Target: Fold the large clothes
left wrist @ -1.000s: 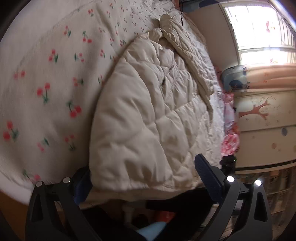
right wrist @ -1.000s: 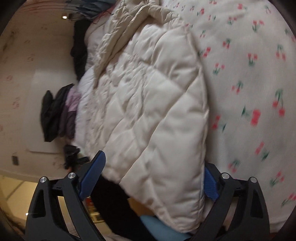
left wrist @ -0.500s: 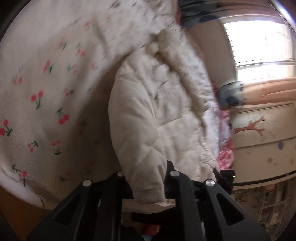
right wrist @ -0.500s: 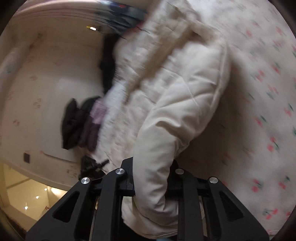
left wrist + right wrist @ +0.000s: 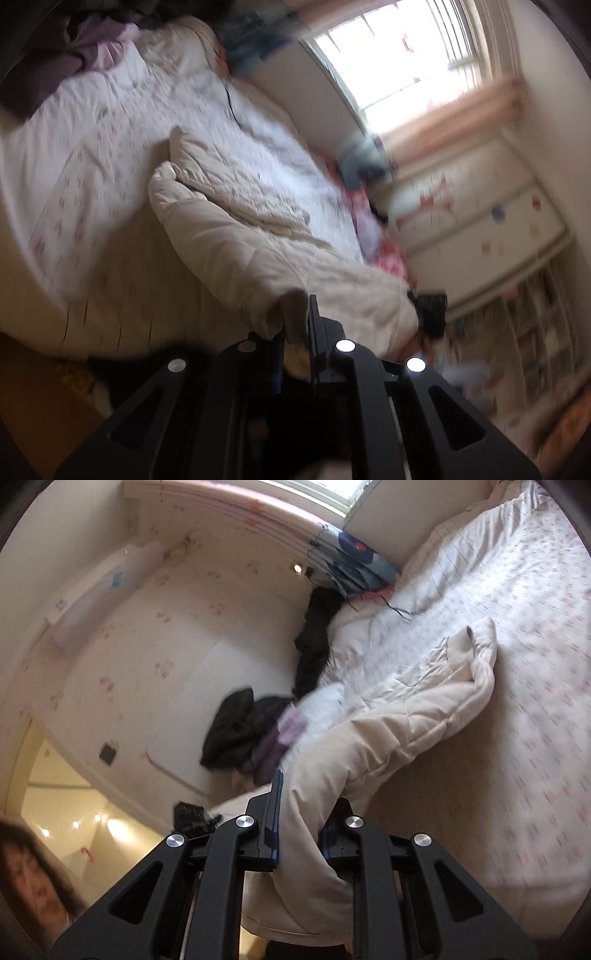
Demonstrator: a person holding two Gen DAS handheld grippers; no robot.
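Coat [image 5: 236, 236] on bed [image 5: 92, 177], dark clothes [image 5: 236, 731] behind

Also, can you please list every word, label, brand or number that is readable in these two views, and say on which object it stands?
None can be read.
Bedsheet: only a small red printed pattern, no letters.
Cabinet: coloured decals, blurred, no letters seen.
Wall: faint pink marks, not text.
Cream jacket: no label seen.
Left gripper and right gripper: no markings.

The cream quilted puffer coat [image 5: 236, 240] is soft matt cloth, puffy and creased. The black plastic left gripper [image 5: 295, 332] and right gripper [image 5: 301, 812] look matt, with shiny metal screws. At 12 o'clock, the white cherry-print bedsheet [image 5: 517, 627] is wrinkled cotton-like fabric.
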